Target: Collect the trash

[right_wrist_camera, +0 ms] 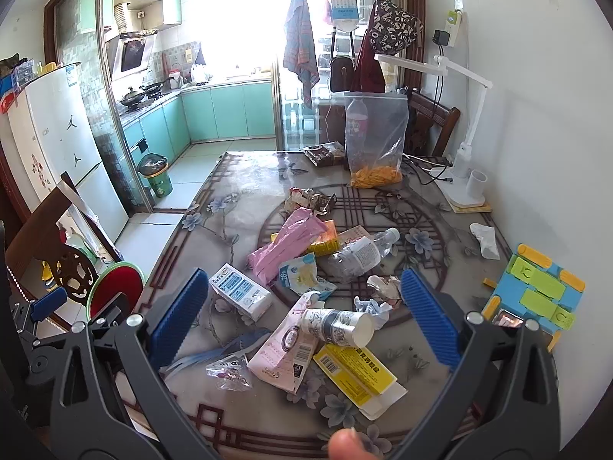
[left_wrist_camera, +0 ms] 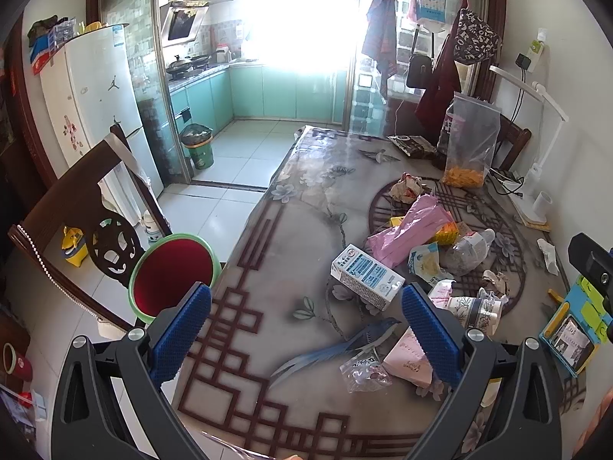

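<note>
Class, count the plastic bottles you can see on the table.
2: a crushed clear bottle lying mid-table in the litter, and one standing behind the zip bag at the far end. Others may be hidden.

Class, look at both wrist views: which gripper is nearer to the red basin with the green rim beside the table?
Left. The left gripper hangs over the table edge with the red basin just beyond its left finger. The right gripper hovers further along, above the trash pile.

A white desk lamp (right_wrist_camera: 459, 122) is standing at the table's (right_wrist_camera: 245, 180) far right edge; a refrigerator (left_wrist_camera: 95, 107) is standing left, a green bin (left_wrist_camera: 199, 145) sitting on the kitchen floor beyond.
</note>
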`<state>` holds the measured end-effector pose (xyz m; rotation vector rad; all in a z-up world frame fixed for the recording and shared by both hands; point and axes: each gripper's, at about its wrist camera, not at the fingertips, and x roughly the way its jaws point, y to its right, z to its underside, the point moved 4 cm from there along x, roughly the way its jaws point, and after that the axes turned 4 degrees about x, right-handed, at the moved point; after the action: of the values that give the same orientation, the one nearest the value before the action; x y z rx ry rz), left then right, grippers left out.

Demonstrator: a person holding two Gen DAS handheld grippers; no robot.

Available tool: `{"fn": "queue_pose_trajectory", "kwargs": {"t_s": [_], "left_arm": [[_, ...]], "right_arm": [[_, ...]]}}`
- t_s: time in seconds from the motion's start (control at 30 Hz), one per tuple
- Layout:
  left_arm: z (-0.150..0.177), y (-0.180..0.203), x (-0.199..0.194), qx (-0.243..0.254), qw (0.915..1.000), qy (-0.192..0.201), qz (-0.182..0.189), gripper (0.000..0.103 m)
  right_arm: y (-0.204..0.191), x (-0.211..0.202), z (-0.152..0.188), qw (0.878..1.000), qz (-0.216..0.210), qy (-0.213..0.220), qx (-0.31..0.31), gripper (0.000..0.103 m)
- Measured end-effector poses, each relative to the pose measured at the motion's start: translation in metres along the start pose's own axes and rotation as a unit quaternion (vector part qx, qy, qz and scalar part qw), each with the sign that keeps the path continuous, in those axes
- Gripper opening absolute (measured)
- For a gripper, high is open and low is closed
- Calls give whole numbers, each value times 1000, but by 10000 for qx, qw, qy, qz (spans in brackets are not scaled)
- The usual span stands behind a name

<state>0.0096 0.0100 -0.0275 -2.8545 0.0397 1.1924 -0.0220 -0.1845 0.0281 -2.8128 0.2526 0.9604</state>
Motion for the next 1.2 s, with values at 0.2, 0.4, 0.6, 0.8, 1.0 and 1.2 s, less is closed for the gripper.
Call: {"fn": "queue_pose_trajectory", "kwargs": {"t_s": [0.2,0.4,0.6,0.8,1.0,1.2], "left_arm": [[0,-2,-2,-21,10000,-23,-60,95],[1,-5,-3,-51,9999,-14,-133,95],[1,-8,-2,-94,9998,2,-201,95],[3,-11,-3,-110,9996,2,-256,95],[2,-13,-3,-140,9994,-10,-305,95],[2,-13,-3,-141,9994,-17,-313,95]], "right_arm": [[-2,1,2,10000,-55,6,-27,99],[-5,2,2,9999,-132,12,-54,99],[-8,3,1,9998,-198,25,-89,99],[-9,3,1,9996,-272,38,-111,99],[-11,3,1,9993,-345,38,-119,99],[-12,5,0,9993,-357,32,-128,99]]}}
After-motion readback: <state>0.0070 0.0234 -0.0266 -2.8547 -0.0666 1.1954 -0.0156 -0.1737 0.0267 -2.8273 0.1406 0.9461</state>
